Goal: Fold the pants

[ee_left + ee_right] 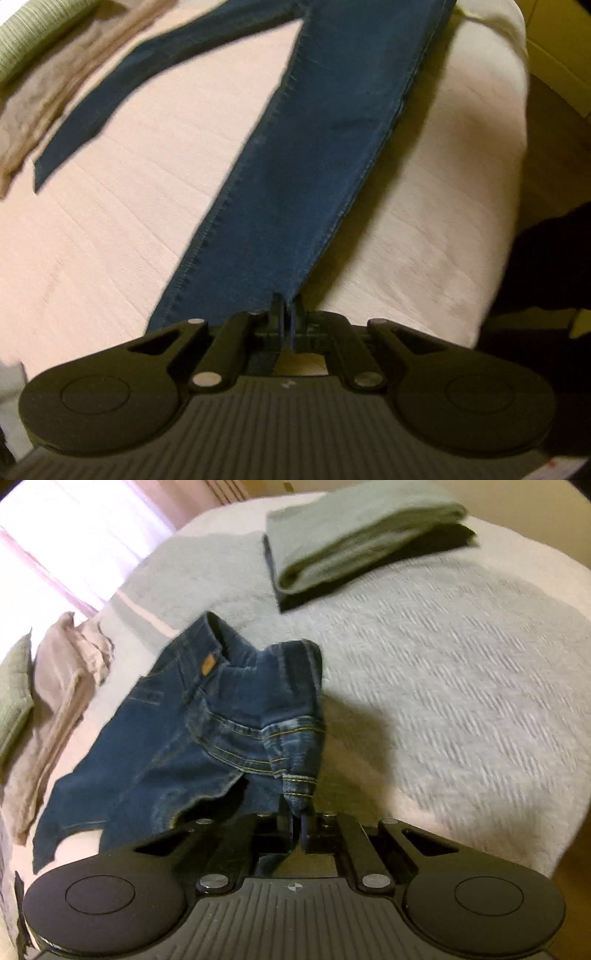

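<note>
Dark blue denim pants [314,155] lie across the pale bed [110,240]: my left hand-held gripper [287,317] clamps a leg hem near the edge, my right hand-held gripper [298,812] clamps the waistband. Bare bedcover spreads rightward before folded grey-green cloth [354,542].

**Right gripper pinches the waistband**

The black two-finger right gripper [297,812] is clamped on the waistband corner of the dark blue denim pants [192,731], lifting it off the pale textured bedspread [461,686]. A folded grey-green and black garment stack [365,542] lies beyond; crumpled beige cloth [62,686] sits left.
</note>
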`<state>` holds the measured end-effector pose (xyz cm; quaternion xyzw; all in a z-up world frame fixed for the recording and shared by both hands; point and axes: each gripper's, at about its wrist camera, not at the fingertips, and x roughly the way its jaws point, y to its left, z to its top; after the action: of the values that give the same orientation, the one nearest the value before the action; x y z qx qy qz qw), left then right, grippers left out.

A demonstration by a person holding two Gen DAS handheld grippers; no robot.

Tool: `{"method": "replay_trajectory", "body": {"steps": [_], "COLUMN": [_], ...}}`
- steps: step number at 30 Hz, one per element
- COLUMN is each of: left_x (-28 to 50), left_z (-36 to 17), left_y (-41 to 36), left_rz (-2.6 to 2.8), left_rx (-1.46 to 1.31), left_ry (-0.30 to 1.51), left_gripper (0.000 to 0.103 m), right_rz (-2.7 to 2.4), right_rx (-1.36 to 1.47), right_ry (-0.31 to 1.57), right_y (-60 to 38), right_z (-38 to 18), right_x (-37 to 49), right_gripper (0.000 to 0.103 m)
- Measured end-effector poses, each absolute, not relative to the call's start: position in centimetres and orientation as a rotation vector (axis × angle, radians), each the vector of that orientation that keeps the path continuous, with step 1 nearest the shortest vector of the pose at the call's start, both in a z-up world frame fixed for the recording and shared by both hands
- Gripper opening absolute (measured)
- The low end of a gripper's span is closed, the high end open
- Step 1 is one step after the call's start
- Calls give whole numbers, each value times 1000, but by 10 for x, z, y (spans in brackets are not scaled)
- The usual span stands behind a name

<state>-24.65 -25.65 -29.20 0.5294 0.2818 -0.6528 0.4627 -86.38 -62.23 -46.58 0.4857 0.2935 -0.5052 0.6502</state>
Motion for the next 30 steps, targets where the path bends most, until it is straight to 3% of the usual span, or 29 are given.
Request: {"method": "replay_trajectory", "body": {"steps": [2, 4, 5, 6, 12, 18, 24, 30], "left_x": [-250, -250, -250, -251, -233, -180, -92, -6], "left_z": [-306, -316, -318, -317, -275, -251, -257, -315], "left_y": [-256, -262, -263, -261, -254, -306, -407, -509], "left_rz": [-1577, -1553, -1540, -1535, -1431, -1318, -1311, -1379], "left_rx": [1311, 1316, 1334, 1338, 1253, 1196, 1193, 1295], "left_ry": [729, 782, 795, 800, 816, 669, 484, 259], "left_gripper": [2, 6, 10, 11, 15, 23, 29, 30], "right_rz": [-1165, -1252, -1288, -1305, -1239, -972, -644, -478], "right_rx": [1090, 1123, 1109, 1070, 766, 562, 237, -45], "right_ry": [733, 775, 777, 778, 812, 803, 892, 992], "right_y": [-620, -618, -616, -612, -598, -586, -550, -528], "right_z": [-487, -500, -498, -492, -440, -418, -436, -487], "right_x": [-861, -863, -863, -860, -815, -709, -562, -446], "right_gripper": [3, 19, 32, 35, 37, 37, 37, 37]}}
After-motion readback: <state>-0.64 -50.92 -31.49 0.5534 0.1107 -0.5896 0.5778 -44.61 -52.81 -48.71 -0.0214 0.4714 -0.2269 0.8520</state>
